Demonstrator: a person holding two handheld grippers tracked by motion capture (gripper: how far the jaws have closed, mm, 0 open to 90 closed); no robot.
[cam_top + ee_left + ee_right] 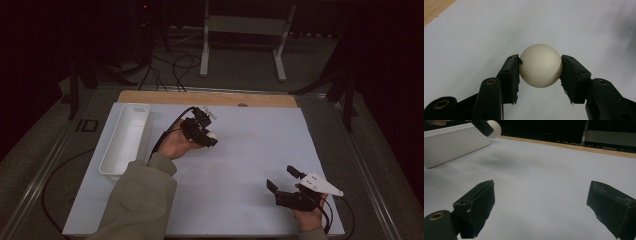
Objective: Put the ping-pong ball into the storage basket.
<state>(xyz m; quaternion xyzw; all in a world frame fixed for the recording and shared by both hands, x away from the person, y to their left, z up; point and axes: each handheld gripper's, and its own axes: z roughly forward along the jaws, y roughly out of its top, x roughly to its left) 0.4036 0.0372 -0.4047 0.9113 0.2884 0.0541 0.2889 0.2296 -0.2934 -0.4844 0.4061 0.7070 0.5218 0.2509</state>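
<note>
Two grippers are seen over the white sheet (240, 150) that covers the table. The left gripper (540, 67) is closed on a cream ball (541, 65): both pads are pressed against the sides of the ball, one on each side, and the ball is held between them. In the high view the left gripper (209, 137) and the ball (213, 135) are found near the middle of the sheet, toward its far side, just right of the tray (125, 137). It cannot be told whether the ball is touching the sheet or is lifted from it.

The right gripper (284, 179) is kept wide open near the front right corner of the sheet, well apart from the ball. Nothing is held between its jaws.

The tray is a long white container at the left edge of the sheet. Its inside looks empty in the high view.
</note>
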